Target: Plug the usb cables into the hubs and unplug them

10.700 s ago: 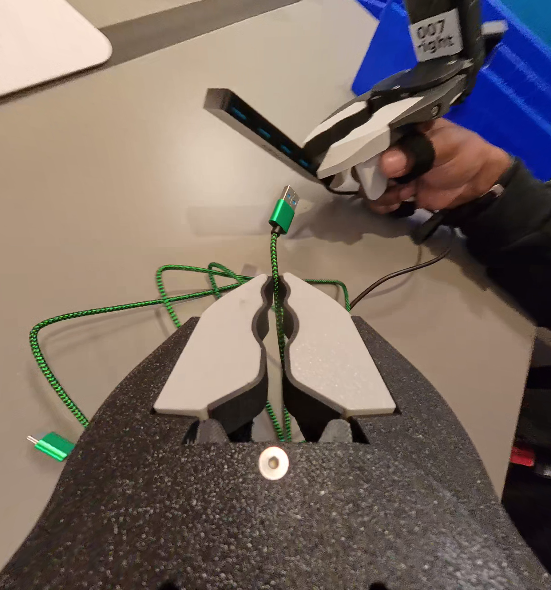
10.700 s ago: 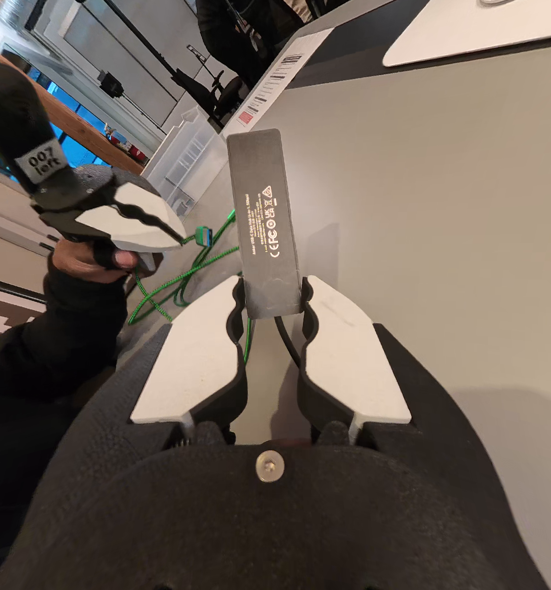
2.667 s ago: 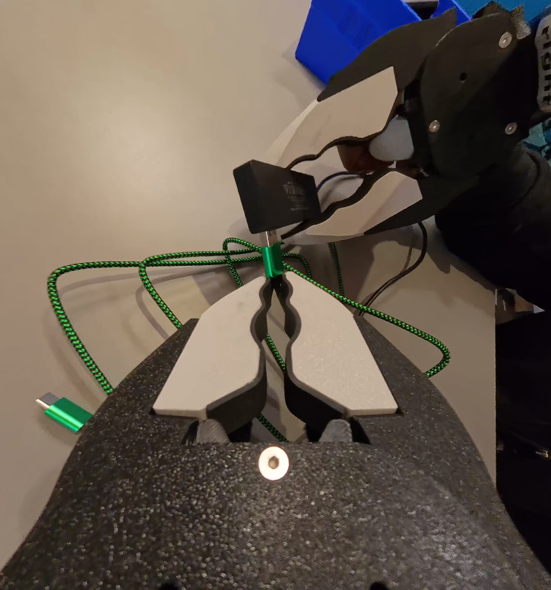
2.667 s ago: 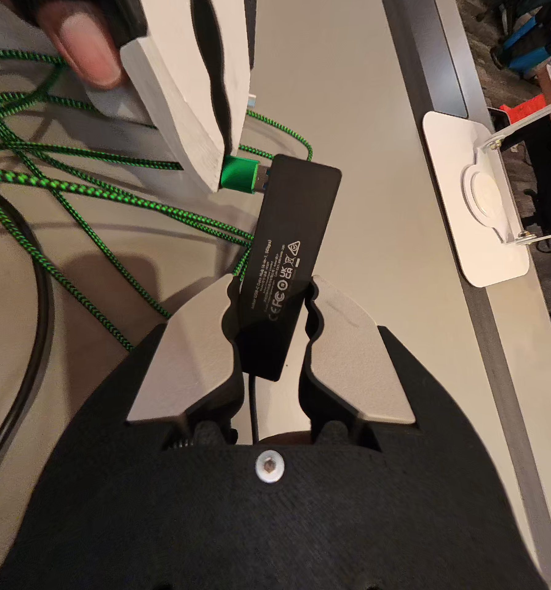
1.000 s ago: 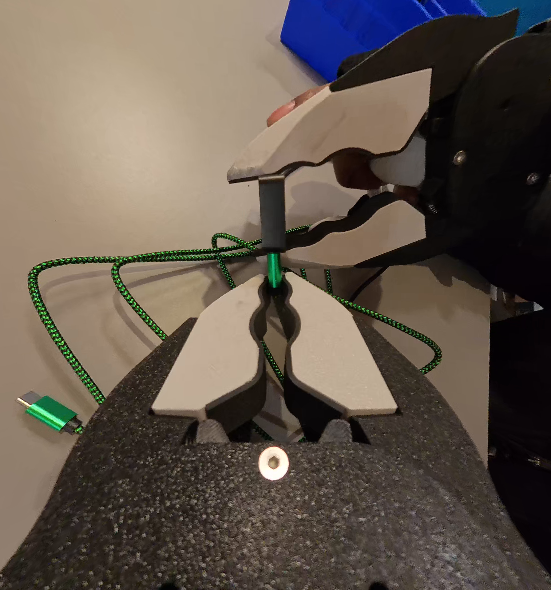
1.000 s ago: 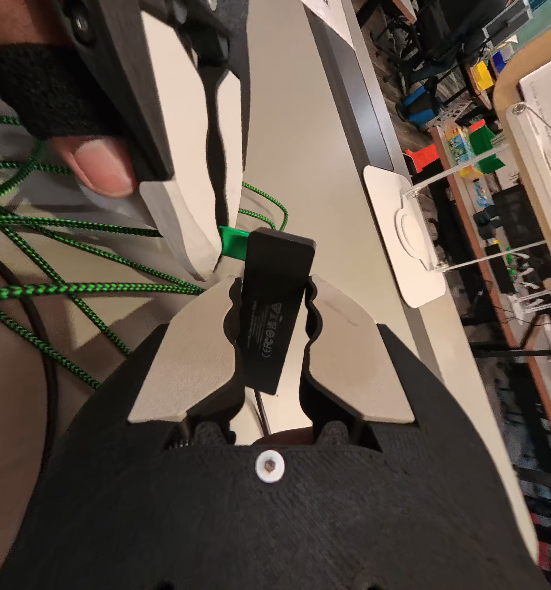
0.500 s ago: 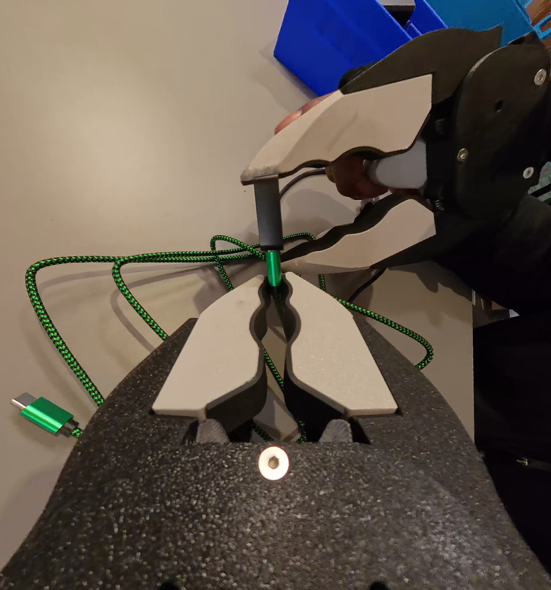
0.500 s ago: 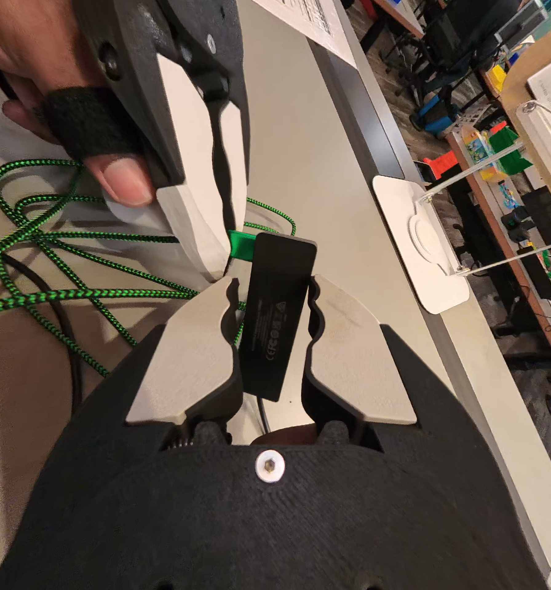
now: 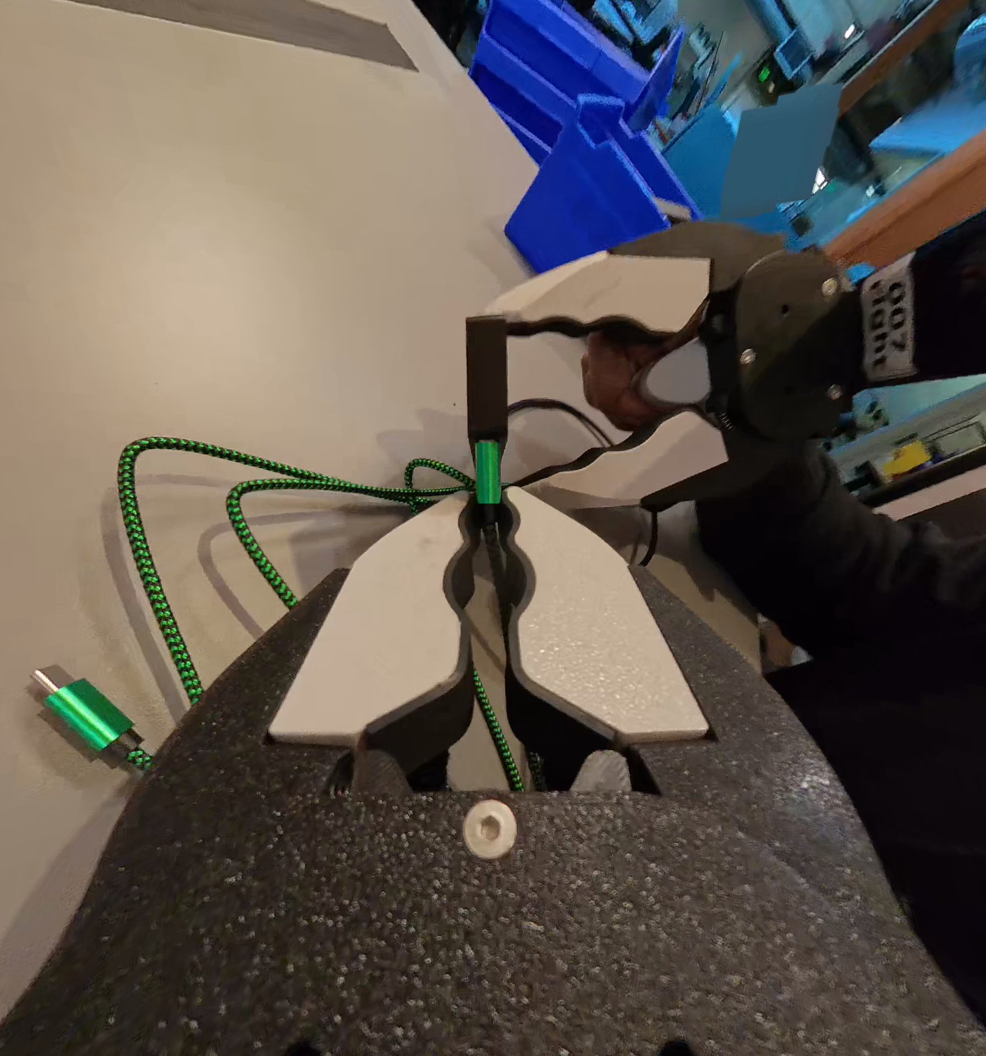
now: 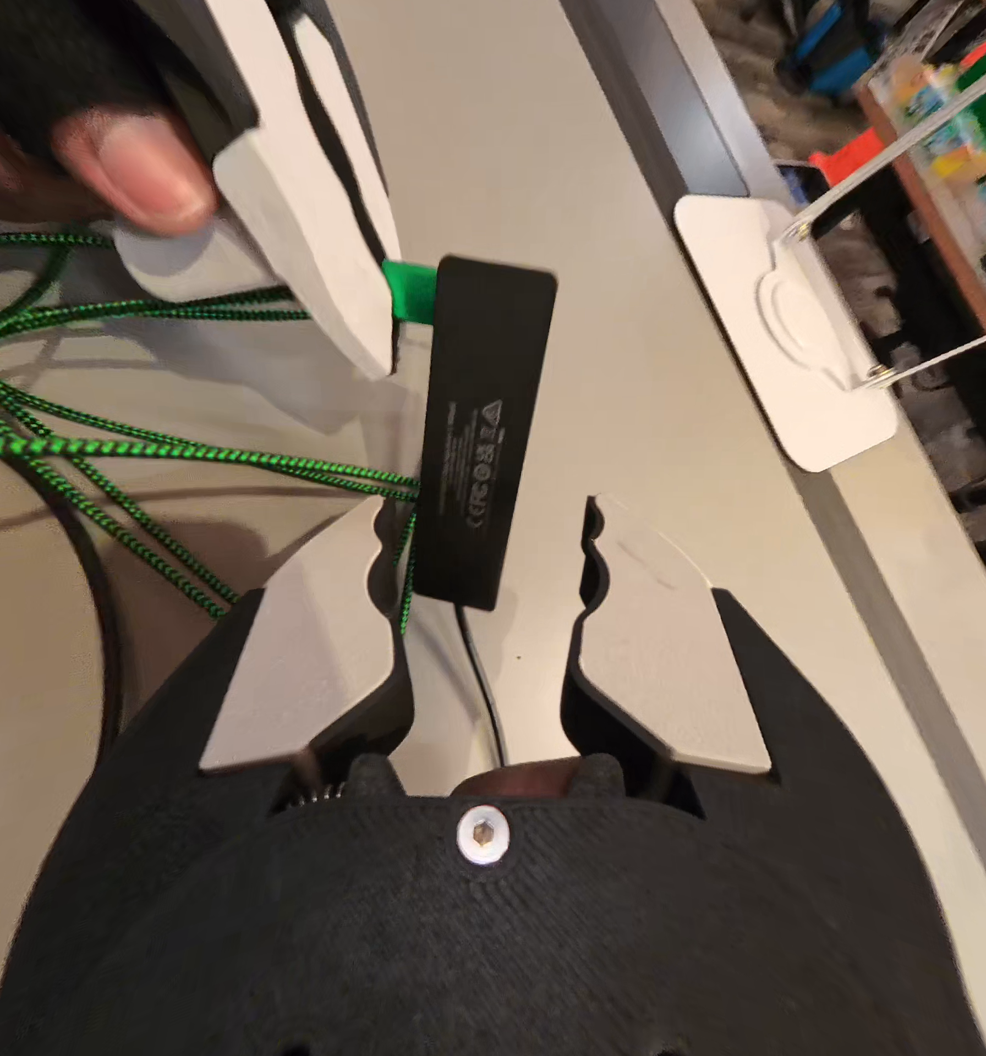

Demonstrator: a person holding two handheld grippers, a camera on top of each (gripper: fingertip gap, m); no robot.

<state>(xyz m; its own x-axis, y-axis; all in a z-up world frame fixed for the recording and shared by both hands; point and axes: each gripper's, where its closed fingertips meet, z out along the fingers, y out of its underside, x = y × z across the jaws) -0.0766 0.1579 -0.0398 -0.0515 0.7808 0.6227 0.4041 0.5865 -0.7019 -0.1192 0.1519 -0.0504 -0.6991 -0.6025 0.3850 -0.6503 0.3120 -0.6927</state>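
The left tool [image 9: 488, 503] is clamped on the braided green cable [image 9: 136, 548] just behind its green plug [image 9: 487, 471], which is seated in the black hub [image 9: 485, 377] at twelve o'clock. The right tool [image 10: 482, 503] stands spread, its fingers apart from the hub's sides, so the hub seems to hang from the plug alone. The hub looks light, rigid and smooth; best gripped across its narrow edges. The cable is limp, so hold the stiff plug shell. The pale desk [image 9: 193, 257] is smooth; blue bins [image 9: 582, 188] sit at one o'clock, a cluttered workshop beyond.
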